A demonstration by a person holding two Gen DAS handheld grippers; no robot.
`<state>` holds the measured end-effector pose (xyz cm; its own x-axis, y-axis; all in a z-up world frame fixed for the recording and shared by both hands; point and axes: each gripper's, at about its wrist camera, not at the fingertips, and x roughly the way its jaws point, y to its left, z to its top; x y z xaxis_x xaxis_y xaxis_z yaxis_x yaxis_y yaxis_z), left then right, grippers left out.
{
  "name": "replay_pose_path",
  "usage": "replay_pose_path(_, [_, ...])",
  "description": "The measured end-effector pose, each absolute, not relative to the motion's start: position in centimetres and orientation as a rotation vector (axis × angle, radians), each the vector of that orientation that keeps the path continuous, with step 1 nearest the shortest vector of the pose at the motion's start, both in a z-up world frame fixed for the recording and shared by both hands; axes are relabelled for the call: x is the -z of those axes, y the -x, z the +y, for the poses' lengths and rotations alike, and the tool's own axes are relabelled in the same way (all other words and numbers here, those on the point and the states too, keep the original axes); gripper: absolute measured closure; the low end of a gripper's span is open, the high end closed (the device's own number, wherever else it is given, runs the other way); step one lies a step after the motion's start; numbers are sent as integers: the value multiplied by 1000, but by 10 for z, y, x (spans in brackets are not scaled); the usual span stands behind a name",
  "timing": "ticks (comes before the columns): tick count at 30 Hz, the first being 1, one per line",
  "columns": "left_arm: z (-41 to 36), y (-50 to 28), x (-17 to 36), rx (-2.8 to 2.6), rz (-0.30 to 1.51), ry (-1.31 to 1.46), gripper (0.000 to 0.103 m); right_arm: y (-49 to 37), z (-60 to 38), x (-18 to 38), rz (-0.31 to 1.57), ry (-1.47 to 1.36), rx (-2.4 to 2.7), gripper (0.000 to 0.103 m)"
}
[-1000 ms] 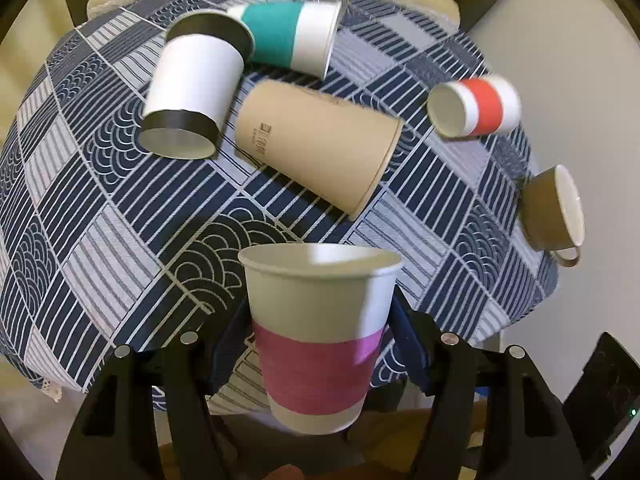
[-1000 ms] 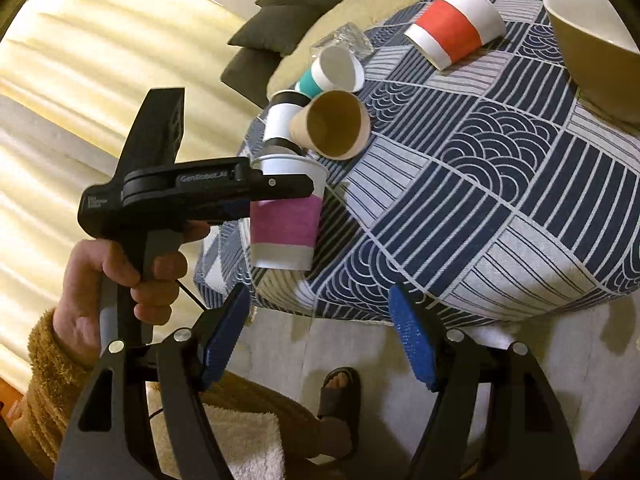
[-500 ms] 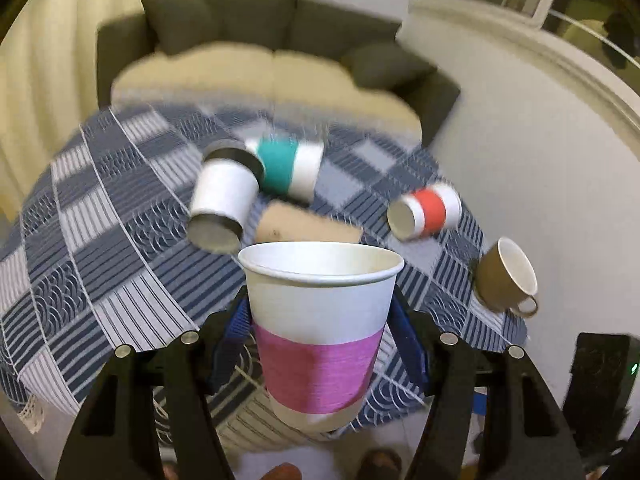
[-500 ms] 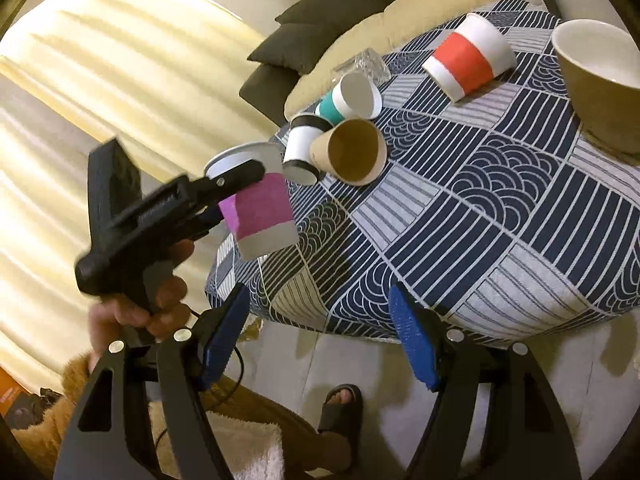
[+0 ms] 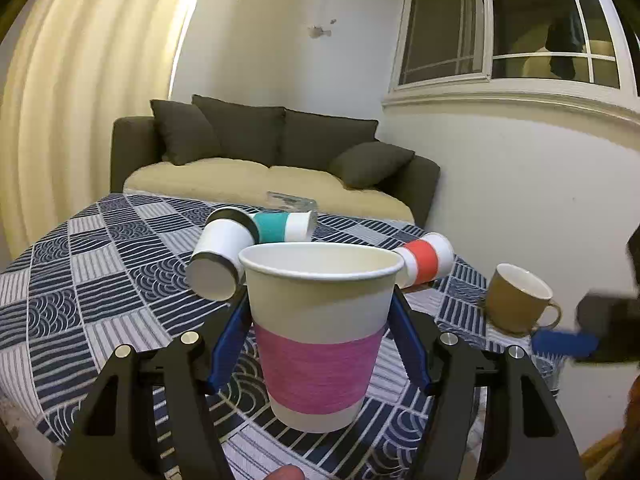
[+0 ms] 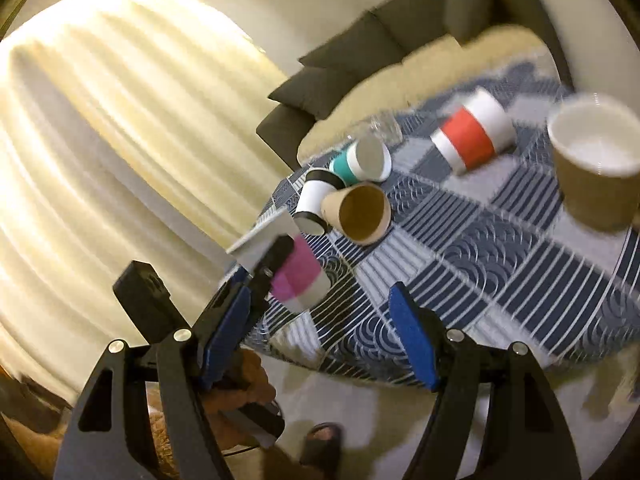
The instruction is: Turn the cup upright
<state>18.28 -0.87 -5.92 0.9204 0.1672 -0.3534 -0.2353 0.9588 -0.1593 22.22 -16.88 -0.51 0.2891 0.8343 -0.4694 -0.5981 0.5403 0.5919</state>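
Note:
My left gripper (image 5: 320,336) is shut on a white paper cup with a pink band (image 5: 320,340), held mouth up above the near edge of the patterned table (image 5: 80,320). In the right wrist view the same cup (image 6: 296,276) is tilted, off the table, with the left gripper (image 6: 272,264) around it. My right gripper (image 6: 324,340) is open and empty, low beside the table's edge; one blue pad of it shows in the left wrist view (image 5: 564,342).
Lying on the table: a black-and-white cup (image 5: 220,260), a teal cup (image 5: 284,226), a red-banded cup (image 5: 426,258), a kraft cup (image 6: 360,216). A brown mug (image 5: 516,300) stands near the right edge. A sofa (image 5: 260,152) is behind.
The left gripper tilted back so its view swung up from the tabletop to the room, carrying the pink cup. The right gripper's view shifted and blurred; it stays open.

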Motion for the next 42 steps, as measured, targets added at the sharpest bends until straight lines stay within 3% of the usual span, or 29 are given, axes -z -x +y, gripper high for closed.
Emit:
replay_pose_path(7, [-25,-178,74,-279,285,74,38,-213,-145,8,803,-157,-945,31])
replay_pose_path(22, [-32,-181,97,-371,205,57,36,-218,-146,16,808,-134,-906,31])
replay_pose_path(25, [-31,-181,99,-369,214,65,27,-219,-146,17,812,-129,-899,31])
replay_pose_path(34, [-28,-179,96,-361,216,68,23,-218,-148,14,796,-136,-898,31])
replay_pose_path(37, [-27,-179,93,-362,218,71,6,-217,-152,11,780,-148,-902,31])
replay_pose_path(42, [-30,-177,81,-339,201,51,6,-213,-158,8,756,-154,-896,31])
